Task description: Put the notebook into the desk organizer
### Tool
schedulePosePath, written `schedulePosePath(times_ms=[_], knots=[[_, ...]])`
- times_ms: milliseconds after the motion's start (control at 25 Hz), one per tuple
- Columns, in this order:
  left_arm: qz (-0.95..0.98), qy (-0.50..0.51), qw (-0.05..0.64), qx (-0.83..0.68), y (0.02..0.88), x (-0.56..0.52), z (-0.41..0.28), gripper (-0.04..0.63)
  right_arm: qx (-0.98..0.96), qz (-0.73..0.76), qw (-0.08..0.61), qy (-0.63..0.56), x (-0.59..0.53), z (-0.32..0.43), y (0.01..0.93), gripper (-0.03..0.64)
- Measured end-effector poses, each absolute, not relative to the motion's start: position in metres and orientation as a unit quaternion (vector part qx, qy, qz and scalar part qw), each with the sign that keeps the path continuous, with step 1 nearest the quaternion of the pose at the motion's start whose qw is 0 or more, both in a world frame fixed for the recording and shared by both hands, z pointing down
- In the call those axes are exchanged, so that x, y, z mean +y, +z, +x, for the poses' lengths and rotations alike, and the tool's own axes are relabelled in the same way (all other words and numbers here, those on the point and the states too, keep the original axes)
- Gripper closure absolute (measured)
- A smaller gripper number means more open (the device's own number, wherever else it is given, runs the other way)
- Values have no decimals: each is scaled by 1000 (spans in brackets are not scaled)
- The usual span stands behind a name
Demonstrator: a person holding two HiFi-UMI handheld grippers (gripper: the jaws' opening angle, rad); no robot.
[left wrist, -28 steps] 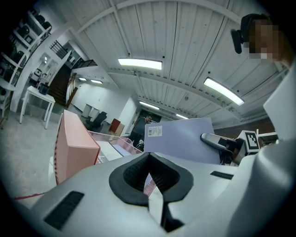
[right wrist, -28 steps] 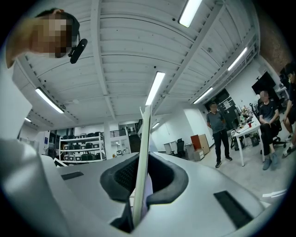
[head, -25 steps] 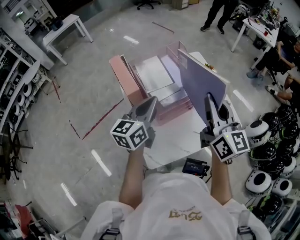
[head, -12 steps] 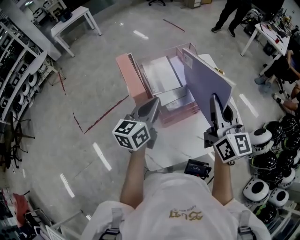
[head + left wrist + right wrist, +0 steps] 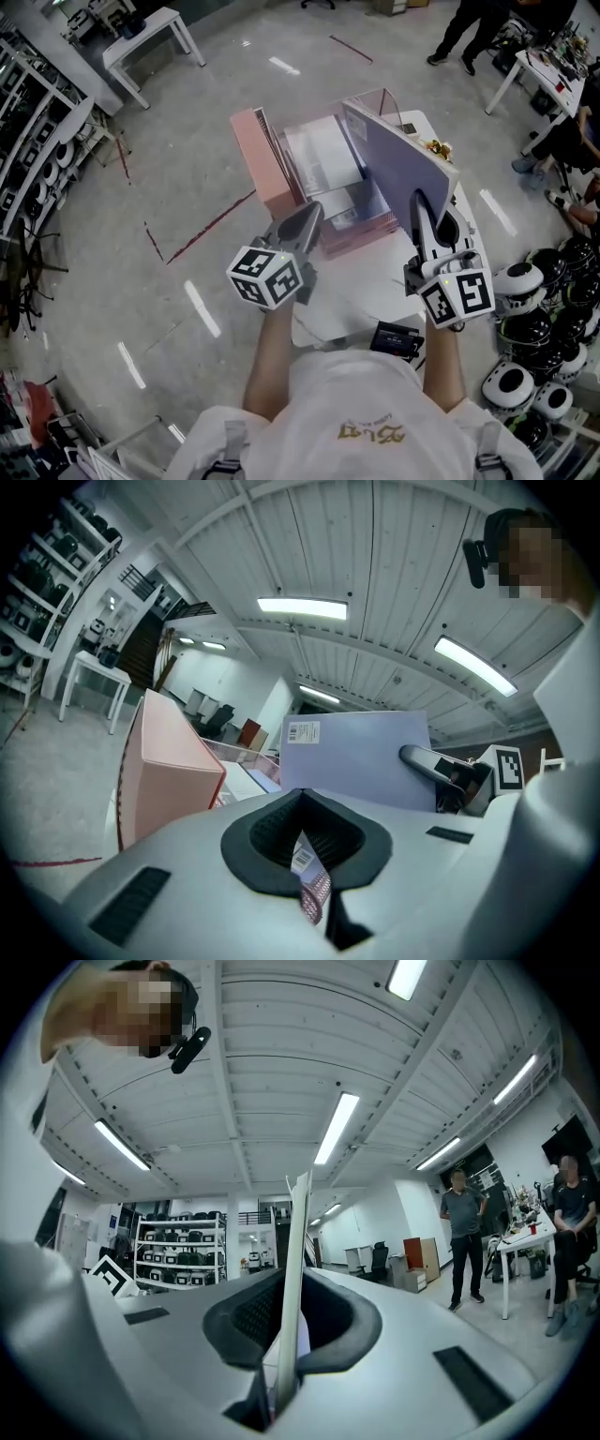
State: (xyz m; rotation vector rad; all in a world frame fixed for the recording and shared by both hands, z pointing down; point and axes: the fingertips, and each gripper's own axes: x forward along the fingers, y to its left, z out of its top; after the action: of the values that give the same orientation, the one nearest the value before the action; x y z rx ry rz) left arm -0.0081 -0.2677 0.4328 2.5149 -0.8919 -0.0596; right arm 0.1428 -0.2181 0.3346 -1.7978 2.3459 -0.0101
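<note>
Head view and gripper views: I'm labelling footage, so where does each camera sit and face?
Head view: on the person's head, steeply down at desk organizer, table; forearms, shirt show.
Left gripper view: on left gripper, along its jaws toward desk organizer; shirt shows.
Right gripper view: on right gripper, along jaws clamping notebook, facing shelves; shirt shows.
Shared: notebook, all three.

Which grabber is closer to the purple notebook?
Right. The right gripper is clamped on the near edge of the notebook; the left gripper sits apart, off to its left.
</note>
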Motion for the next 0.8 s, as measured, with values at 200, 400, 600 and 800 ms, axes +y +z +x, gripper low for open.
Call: schedulePosePath(times_ms=[200, 400, 600, 800], knots=[[913, -21, 232, -334, 433, -272, -9, 578, 794, -601, 88, 6, -230, 142, 339, 575], [908, -24, 233, -347, 433, -276, -12, 578, 799, -596, 71, 28, -242, 140, 340, 574], [903, -30, 237, -356, 432, -283, -11, 578, 803, -591, 63, 41, -257, 136, 343, 574], [898, -30, 237, -368, 434, -288, -12, 578, 809, -584, 50, 54, -269, 133, 345, 574]])
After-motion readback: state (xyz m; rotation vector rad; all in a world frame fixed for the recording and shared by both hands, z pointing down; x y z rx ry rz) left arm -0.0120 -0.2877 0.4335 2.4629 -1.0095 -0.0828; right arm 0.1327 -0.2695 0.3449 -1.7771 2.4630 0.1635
